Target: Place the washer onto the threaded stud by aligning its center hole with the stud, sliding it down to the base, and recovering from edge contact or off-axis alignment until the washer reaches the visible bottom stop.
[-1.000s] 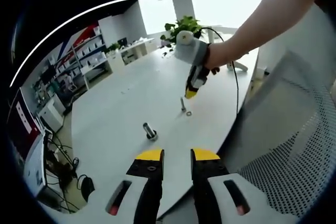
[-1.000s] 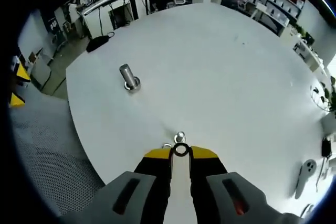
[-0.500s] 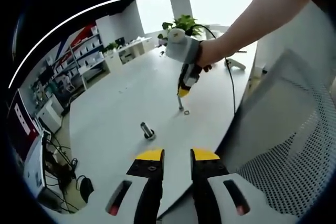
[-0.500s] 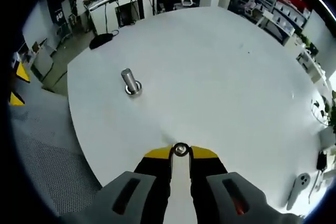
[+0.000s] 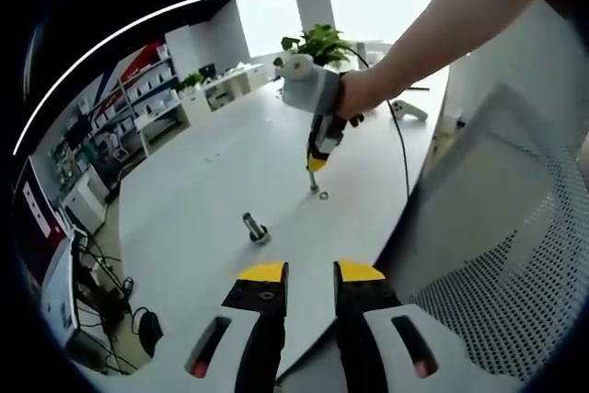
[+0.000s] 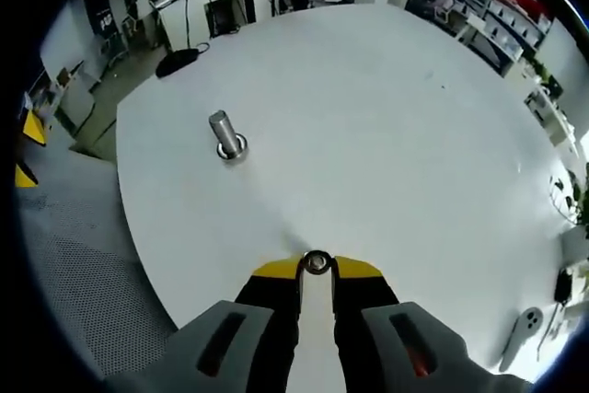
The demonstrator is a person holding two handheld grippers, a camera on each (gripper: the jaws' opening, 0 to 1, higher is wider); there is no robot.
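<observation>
The right gripper (image 6: 316,262) pinches the washer (image 6: 316,261) above the white table (image 6: 386,135), well apart from the threaded stud (image 6: 223,132); alignment and seating remain; the left gripper (image 5: 310,273) idles, jaws narrowly parted, empty.

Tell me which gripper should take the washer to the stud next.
Right. The right gripper already pinches the washer at its tips, with the stud standing upright on the table ahead of it. The left gripper hangs back at the table's edge, jaws slightly apart and holding nothing.
</observation>
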